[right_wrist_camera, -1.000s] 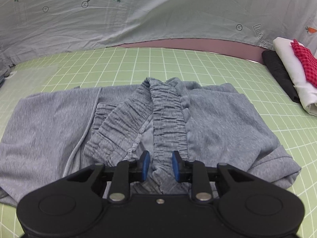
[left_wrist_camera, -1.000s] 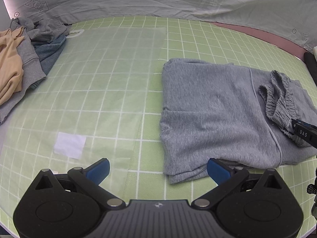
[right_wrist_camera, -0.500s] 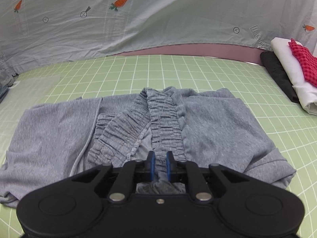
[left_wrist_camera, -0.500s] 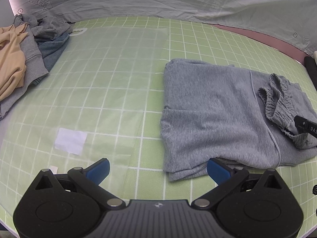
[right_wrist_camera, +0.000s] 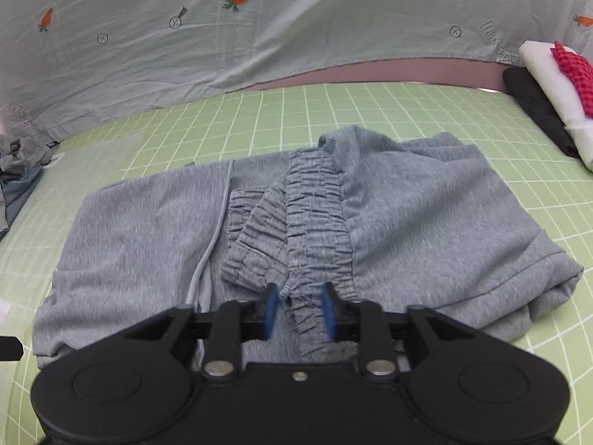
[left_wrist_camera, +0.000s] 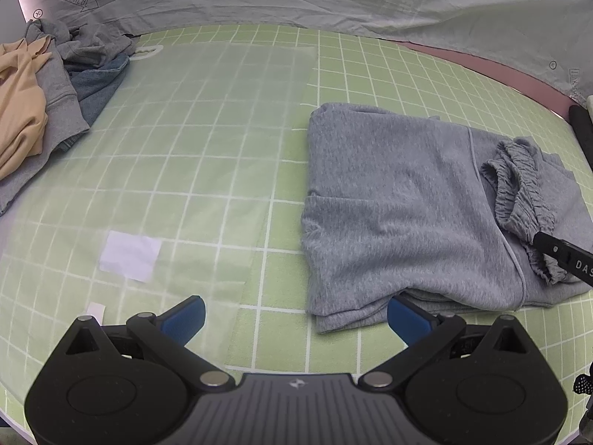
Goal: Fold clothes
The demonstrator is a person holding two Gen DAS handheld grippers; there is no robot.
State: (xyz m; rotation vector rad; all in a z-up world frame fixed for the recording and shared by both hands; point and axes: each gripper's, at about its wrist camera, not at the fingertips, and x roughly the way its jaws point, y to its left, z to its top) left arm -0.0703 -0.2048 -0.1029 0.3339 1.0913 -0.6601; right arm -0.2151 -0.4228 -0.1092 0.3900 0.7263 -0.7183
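Note:
Grey sweatpants [left_wrist_camera: 400,200] lie partly folded on the green grid mat [left_wrist_camera: 333,74], their elastic waistband [right_wrist_camera: 315,222] bunched on top. My right gripper [right_wrist_camera: 300,309] stands over the near end of the waistband, jaws parted, with the band lying between the pads and not pinched. Its tip shows in the left wrist view [left_wrist_camera: 563,259] at the waistband. My left gripper [left_wrist_camera: 294,319] is wide open and empty, low over the mat at the near left corner of the pants; its right pad [left_wrist_camera: 406,320] touches the pants' near edge.
A translucent plastic sheet [left_wrist_camera: 192,141] with a white label [left_wrist_camera: 129,256] covers the mat's left half. A pile of tan, grey and denim clothes [left_wrist_camera: 40,111] lies far left. Folded black, white and red-checked items [right_wrist_camera: 556,96] stack at the far right. A printed sheet [right_wrist_camera: 259,29] hangs behind.
My right gripper closed on the waistband half a second ago and has now opened, letting it go. My left gripper has pulled back a little, still open.

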